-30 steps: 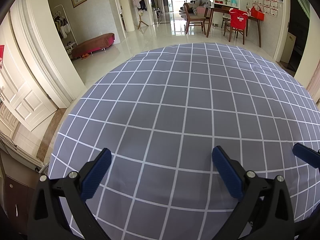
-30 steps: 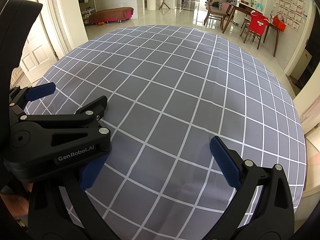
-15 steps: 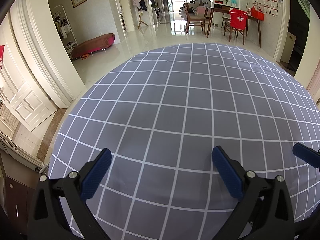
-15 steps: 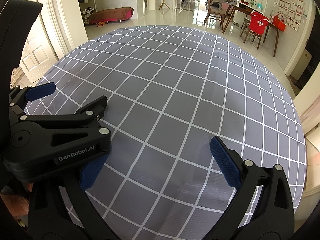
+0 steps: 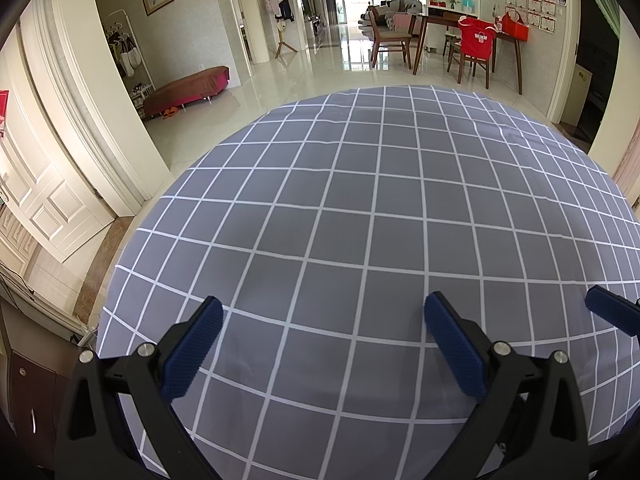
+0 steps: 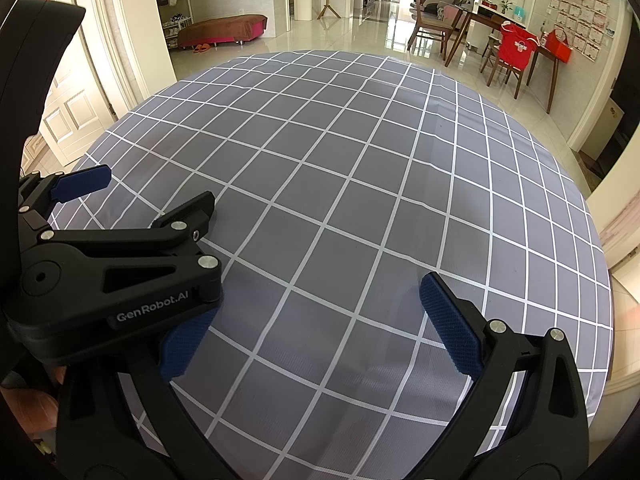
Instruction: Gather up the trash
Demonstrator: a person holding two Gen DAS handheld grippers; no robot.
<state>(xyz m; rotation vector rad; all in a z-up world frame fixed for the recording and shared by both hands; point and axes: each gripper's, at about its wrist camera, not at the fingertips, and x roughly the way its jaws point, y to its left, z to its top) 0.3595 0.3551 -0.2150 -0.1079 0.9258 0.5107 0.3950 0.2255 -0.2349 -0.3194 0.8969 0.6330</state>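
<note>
No trash shows in either view. A round table under a grey cloth with a white grid (image 5: pixel 360 200) fills both views, and its cloth (image 6: pixel 360 152) lies bare. My left gripper (image 5: pixel 322 312) hovers over the near part of the table, open, with nothing between its blue pads. My right gripper (image 6: pixel 320 300) is open too and holds nothing. In the right wrist view the left gripper (image 6: pixel 152 188) sits close on the left, covering part of the right gripper's left finger. One blue right-gripper fingertip (image 5: pixel 612 314) pokes in at the right edge of the left wrist view.
Beyond the table's far edge lies a glossy tiled floor (image 5: pixel 320 76). A red bench (image 5: pixel 188 88) stands at the back left and a wooden dining table with chairs (image 5: pixel 452 40) at the back right. White panelled doors (image 5: pixel 48 204) stand to the left.
</note>
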